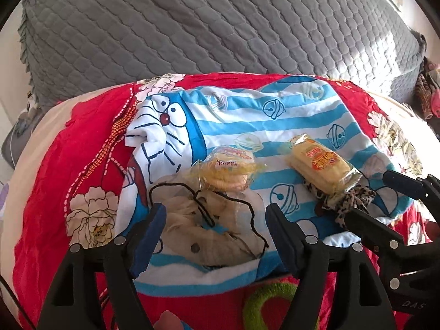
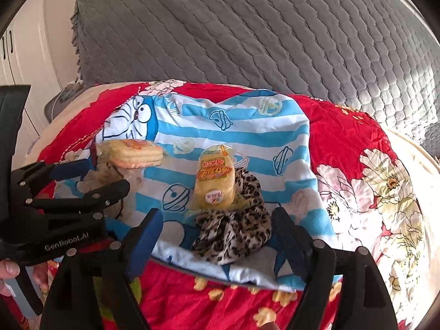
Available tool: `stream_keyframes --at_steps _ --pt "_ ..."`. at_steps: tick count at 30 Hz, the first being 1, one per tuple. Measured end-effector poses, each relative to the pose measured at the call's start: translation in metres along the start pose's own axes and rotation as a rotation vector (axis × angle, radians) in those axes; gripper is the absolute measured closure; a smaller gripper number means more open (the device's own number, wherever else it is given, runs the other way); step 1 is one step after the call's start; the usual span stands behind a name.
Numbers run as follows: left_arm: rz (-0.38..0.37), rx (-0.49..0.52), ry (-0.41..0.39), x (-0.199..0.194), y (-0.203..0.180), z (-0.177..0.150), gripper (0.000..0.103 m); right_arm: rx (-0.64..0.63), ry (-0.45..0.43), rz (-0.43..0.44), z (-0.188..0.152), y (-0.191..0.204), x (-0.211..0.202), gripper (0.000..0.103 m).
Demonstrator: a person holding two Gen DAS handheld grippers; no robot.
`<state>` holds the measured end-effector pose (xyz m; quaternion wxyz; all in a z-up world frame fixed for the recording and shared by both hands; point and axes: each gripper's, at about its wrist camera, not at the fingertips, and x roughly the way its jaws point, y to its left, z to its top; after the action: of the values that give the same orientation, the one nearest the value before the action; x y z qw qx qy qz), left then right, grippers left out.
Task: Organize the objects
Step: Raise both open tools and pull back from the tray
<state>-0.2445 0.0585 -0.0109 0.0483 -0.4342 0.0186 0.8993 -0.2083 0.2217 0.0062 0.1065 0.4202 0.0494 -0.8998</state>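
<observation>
Between right claw (image 2: pixel 214 228) fingers, leopard scrunchie (image 2: pixel 233 236)

Printed in white on the black body of the left gripper (image 2: pixel 82 176), seen from the right wrist view: "GenRobot.AI". Stamped faintly on the black body of the right gripper (image 1: pixel 385 192), at the lower right of the left wrist view: "DAS", cut off at the frame edge. Orange and red label panels on the two yellow snack packets (image 1: pixel 321 165) (image 1: pixel 225 170) lying on the blue striped cloth (image 1: pixel 247 121): lettering too blurred to read.
</observation>
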Motion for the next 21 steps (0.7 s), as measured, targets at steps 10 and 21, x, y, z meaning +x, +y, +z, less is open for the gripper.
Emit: stream_keyframes --at_steps 10,21 --pt "-0.013 0.004 -0.024 -0.026 0.002 -0.003 0.026 0.021 -0.033 -0.013 -0.005 0.003 -0.03 0.018" --pt "-0.017 -0.034 -0.036 -0.055 0.009 -0.016 0.026 0.012 -0.094 0.003 -0.017 0.011 -0.078 0.015"
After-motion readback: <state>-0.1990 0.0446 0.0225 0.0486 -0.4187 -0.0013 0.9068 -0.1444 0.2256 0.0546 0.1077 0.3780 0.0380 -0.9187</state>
